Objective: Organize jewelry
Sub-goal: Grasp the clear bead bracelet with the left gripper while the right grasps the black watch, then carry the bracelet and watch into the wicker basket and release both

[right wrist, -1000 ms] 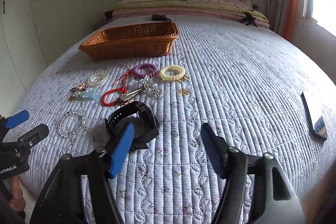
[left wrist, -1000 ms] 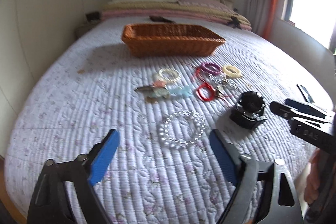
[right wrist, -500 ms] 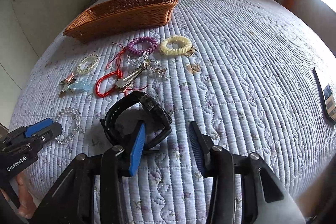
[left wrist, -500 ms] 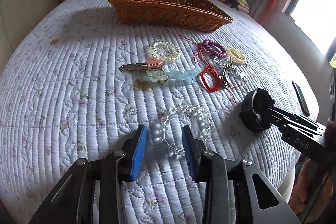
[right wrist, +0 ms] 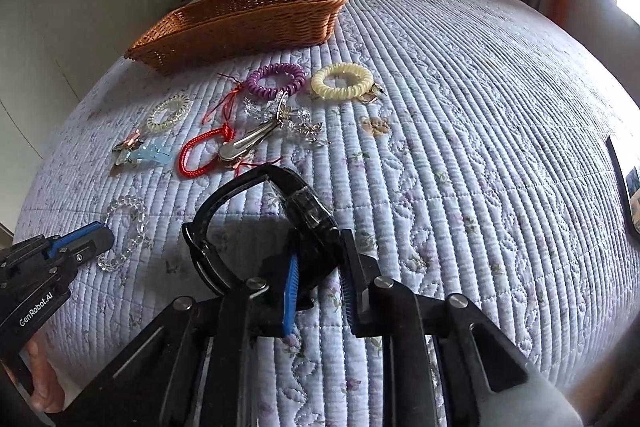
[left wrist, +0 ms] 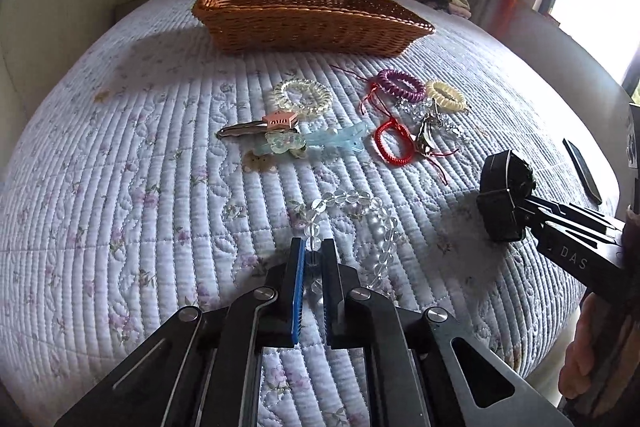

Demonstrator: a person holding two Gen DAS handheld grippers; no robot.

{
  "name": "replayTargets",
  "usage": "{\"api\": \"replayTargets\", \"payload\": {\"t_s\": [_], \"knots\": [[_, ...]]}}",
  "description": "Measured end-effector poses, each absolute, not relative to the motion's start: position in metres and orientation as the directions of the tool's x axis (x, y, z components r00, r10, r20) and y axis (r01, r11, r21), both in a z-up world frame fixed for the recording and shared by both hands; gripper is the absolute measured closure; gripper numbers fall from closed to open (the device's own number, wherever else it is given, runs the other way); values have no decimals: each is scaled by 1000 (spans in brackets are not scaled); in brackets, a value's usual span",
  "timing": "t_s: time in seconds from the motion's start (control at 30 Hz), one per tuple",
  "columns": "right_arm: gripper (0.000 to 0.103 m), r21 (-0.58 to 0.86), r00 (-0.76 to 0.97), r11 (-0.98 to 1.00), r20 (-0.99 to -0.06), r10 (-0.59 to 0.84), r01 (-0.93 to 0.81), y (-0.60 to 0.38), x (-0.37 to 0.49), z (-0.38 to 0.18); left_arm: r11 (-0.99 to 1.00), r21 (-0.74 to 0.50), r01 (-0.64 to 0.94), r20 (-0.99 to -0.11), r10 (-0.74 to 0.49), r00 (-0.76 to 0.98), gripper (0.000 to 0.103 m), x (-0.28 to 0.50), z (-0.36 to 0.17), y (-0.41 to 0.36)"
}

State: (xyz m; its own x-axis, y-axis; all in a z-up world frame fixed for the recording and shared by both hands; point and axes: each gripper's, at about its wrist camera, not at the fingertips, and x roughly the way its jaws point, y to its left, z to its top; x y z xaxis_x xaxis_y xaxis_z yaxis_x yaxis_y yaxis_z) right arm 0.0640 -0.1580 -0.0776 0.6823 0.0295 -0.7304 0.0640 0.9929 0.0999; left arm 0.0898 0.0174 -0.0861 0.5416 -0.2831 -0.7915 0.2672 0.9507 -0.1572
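Clear bead bracelet (left wrist: 372, 223) pinched in left gripper (left wrist: 313, 251); right gripper (right wrist: 318, 259) closing around black watch (right wrist: 308, 211).

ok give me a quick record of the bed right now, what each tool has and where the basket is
left tool: shut on bead bracelet
right tool: closing, watch between its pads
basket: beyond the jewelry, toward the pillows
loose on quilt: hair ties, red cord, clips
phone: near right edge

"GenRobot.AI" stands in white on the left gripper (right wrist: 94, 241); "DAS" shows on the right gripper (left wrist: 516, 211).
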Motion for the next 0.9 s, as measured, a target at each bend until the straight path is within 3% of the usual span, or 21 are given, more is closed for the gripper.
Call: {"api": "replayTargets", "payload": {"t_s": [0.17,0.37,0.9], "knots": [[83,149,726,988,-684,73,41,-166,57,-71,933,-197,301,-739,-343,579,95,85,-77,16],[83,110,758,993,-650,46,35,-162,55,-62,914,-217,342,-681,-392,618,95,80,-56,17],[83,24,852,1000,-523,3,11,-153,53,-15,904,-179,389,-563,-419,712,95,82,-10,24]]}}
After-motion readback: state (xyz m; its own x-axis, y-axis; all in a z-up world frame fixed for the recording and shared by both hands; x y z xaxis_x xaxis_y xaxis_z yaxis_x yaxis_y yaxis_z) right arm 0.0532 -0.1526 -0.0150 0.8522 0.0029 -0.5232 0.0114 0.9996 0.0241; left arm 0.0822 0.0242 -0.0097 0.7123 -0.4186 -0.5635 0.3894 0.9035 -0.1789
